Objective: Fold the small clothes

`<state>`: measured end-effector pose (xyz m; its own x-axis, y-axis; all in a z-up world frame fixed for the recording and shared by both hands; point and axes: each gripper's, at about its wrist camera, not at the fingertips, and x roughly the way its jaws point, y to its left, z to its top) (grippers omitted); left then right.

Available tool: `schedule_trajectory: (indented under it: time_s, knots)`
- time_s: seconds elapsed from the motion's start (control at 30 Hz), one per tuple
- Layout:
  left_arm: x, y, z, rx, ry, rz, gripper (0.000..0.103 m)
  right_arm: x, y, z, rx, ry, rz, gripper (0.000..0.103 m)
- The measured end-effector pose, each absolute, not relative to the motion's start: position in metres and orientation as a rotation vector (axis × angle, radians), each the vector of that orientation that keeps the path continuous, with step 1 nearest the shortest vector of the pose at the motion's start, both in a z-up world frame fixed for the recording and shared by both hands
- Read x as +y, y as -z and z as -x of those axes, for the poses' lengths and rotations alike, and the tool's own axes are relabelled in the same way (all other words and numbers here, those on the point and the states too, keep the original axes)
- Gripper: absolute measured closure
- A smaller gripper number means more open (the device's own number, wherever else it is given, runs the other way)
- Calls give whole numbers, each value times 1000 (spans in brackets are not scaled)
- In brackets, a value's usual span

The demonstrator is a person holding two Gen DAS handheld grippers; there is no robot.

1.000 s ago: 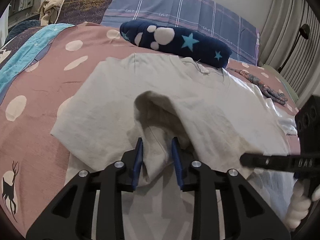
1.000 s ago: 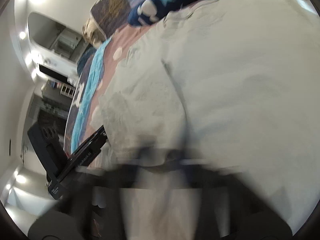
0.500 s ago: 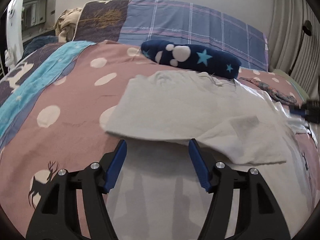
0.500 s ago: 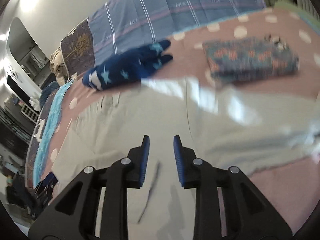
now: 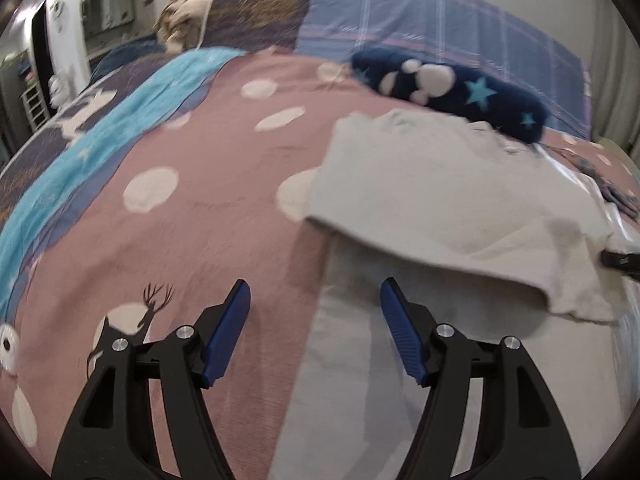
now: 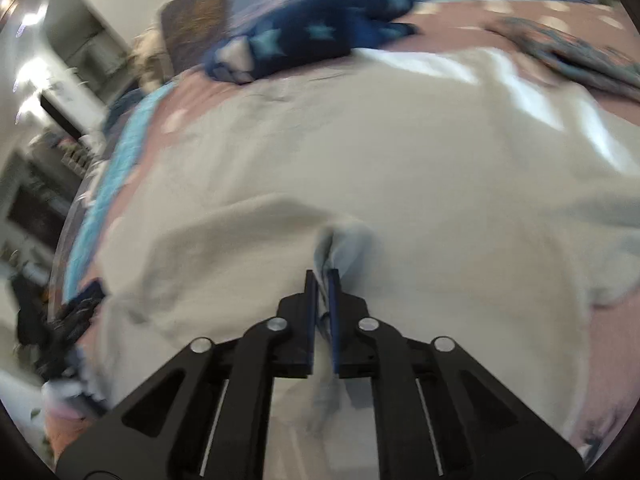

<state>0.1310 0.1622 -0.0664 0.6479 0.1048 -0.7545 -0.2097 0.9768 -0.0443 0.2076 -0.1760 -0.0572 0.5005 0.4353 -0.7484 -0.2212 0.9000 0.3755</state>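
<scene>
Pale cream garment (image 5: 432,196) lies spread on the pink dotted bedspread (image 5: 192,216), below the navy star-print roll (image 5: 448,88), one layer already doubled over. Right gripper (image 6: 322,280) is clamped on a pinch of its fabric. Left gripper (image 5: 315,300) is opening, nothing between its fingers, over the garment's near left edge. Judgement: thin, limp, light cloth; will sag and wrinkle. Best gripped at hem corners, both layers together.
</scene>
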Motion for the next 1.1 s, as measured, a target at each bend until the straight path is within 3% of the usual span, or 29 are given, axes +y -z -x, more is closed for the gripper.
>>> schedule_trajectory:
  time_s: [0.1,0.3,0.43,0.47,0.53,0.63,0.77,0.9,1.07,1.1]
  knots:
    - [171,69,-134,855,-190,177,35,-191,8,-199,791,-304,-187,98]
    - [167,70,-140,853,-170,171,35,-252,6,-228,805,-113,-199,97]
    - [163,69,-142,852,-155,158,35,-277,49,-245,963,-44,-271,85]
    - [163,69,-143,852,-149,159,35,-280,50,-243,952,-33,-284,85]
    - [163,68,-145,854,-142,158,35,-281,43,-238,911,8,-284,72]
    - [159,66,-153,848,-123,135,35,-265,18,-236,833,8,-214,71]
    - [153,62,-165,828,-90,115,37,-189,-13,-256,832,-238,-83,68]
    - [152,60,-173,813,-42,154,55,-73,-22,-289,880,-521,33,68]
    - [151,60,-176,805,-19,171,55,55,-3,-323,958,-656,158,67]
    - [152,61,-176,807,-13,182,55,84,6,-330,978,-669,207,62]
